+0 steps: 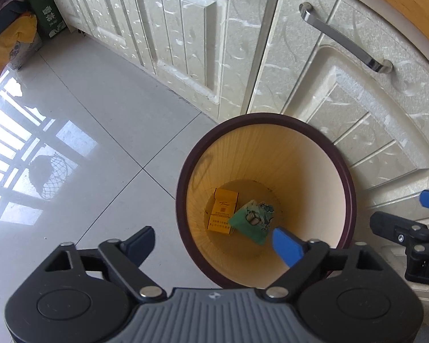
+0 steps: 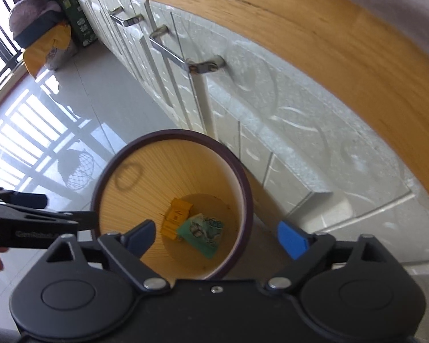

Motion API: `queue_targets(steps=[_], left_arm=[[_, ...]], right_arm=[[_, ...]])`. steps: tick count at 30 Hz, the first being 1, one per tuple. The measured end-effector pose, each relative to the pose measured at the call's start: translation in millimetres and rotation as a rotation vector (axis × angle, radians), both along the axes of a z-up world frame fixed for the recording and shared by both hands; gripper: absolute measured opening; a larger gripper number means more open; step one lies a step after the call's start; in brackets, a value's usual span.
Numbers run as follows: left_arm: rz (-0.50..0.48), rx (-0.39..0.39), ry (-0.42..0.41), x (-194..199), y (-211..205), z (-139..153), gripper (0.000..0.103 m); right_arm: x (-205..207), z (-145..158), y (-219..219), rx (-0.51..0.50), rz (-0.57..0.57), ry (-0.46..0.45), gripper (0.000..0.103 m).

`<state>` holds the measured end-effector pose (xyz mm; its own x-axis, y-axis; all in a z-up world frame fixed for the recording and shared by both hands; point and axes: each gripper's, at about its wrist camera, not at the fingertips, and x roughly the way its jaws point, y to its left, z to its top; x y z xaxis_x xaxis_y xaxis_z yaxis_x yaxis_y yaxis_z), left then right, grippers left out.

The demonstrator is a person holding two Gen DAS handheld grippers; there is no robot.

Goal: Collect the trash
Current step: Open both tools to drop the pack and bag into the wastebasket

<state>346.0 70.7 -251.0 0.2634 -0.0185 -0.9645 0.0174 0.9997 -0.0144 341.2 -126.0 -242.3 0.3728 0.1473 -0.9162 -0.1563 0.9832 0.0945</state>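
A round trash bin [image 1: 346, 171] with a dark rim and pale yellow inside stands on the floor by the cabinets; it also shows in the right wrist view [image 2: 244, 180]. At its bottom lie an orange cigarette pack [image 1: 221, 211] [image 2: 176, 217] and a green wrapper [image 1: 253, 220] [image 2: 201, 233]. My left gripper [image 1: 214, 244] is open and empty above the bin's near rim. My right gripper [image 2: 216, 238] is open and empty above the bin. Each gripper shows at the edge of the other's view.
Cream cabinet doors [image 1: 186, 37] with metal handles [image 1: 343, 35] run behind the bin under a wooden countertop [image 2: 343, 37]. A green box [image 1: 44, 8] and a yellow-white sack [image 1: 11, 43] stand at the far left on the glossy tiled floor [image 1: 100, 131].
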Motion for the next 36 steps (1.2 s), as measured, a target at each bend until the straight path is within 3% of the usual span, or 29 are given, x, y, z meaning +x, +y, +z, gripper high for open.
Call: queue_targets(steps=[5,15,26,36], left_arm=[[0.012,0.023,0.010,-7.7,2.6,-0.3,0.102],[0.038,0.022,0.010,-28.3,11.6,8.5,0.103],[0.032,0.026,-0.042,-60.6,12.3,37.9,0.103],[0.044,0.037,-0.141,-88.9,10.0,77.6,0.103]], right_arm=[[-6.0,-1.7,-4.5,-0.046,0.012,0.003,0.103],[-23.0,8.3,-15.7,-0.063,0.020,0.003,0.103],[-44.3,33.6,-14.0,-0.061,0.026,-0.031,0.103],[-74.3,72.1,-18.1,-0.058,0.022,-0.108,0.103]])
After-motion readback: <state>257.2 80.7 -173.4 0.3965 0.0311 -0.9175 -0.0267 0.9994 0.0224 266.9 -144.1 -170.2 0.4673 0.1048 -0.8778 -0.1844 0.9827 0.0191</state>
